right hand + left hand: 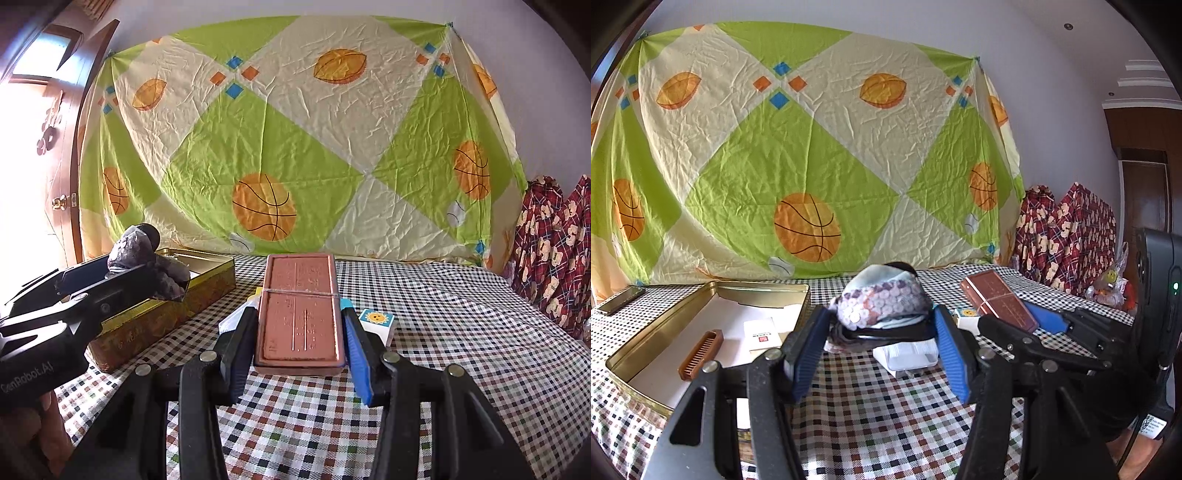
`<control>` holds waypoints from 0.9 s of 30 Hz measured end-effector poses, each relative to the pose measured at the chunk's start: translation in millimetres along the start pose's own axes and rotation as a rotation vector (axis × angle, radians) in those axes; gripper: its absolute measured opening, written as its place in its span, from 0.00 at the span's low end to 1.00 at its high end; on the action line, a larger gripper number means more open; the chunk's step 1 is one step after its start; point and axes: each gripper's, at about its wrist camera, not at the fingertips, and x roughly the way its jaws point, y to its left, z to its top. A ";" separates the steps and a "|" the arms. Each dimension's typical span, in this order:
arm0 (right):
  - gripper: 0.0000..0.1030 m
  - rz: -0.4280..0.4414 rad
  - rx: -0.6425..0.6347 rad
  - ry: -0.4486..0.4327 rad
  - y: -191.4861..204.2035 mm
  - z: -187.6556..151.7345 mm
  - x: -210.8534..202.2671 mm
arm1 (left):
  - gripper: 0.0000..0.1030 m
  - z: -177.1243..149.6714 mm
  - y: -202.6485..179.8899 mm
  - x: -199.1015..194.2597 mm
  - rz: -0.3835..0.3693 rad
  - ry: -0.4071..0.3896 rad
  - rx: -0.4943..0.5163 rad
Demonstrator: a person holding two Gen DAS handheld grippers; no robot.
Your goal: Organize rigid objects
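My left gripper point(881, 314) is shut on a floral fabric bundle point(882, 299) with a black part showing at its top. In the right wrist view the left gripper point(122, 275) holds that bundle point(142, 254) up beside the open gold tin point(166, 314). The tin point(646, 339) holds a brown comb point(701, 354) and a small white card box point(761, 334). My right gripper point(298, 310) is shut on a brown flat case point(299, 314) bound by a rubber band. That case point(997, 301) sits right of the bundle. A white plastic box point(908, 358) lies under the bundle.
A small white box with a sun sticker point(376, 321) lies beside the right finger. A phone point(620, 299) rests at the far left of the checked tablecloth point(886, 424). Red plaid fabric bundles point(1067, 236) stand at the right, a hung sheet behind.
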 end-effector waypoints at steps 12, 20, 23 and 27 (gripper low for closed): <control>0.46 -0.012 -0.003 -0.049 2.5 -0.5 -8.3 | 0.56 -1.7 -1.1 -9.0 0.014 -0.039 0.017; 0.46 -0.024 0.015 -0.061 1.1 0.3 -10.1 | 0.56 -2.8 3.5 -14.0 0.029 -0.051 0.022; 0.46 -0.021 0.015 -0.066 1.3 0.8 -10.7 | 0.56 -3.1 8.1 -16.9 0.038 -0.057 0.022; 0.46 -0.004 0.034 -0.052 1.5 2.6 -7.9 | 0.56 -3.1 17.3 -21.9 0.051 -0.070 0.014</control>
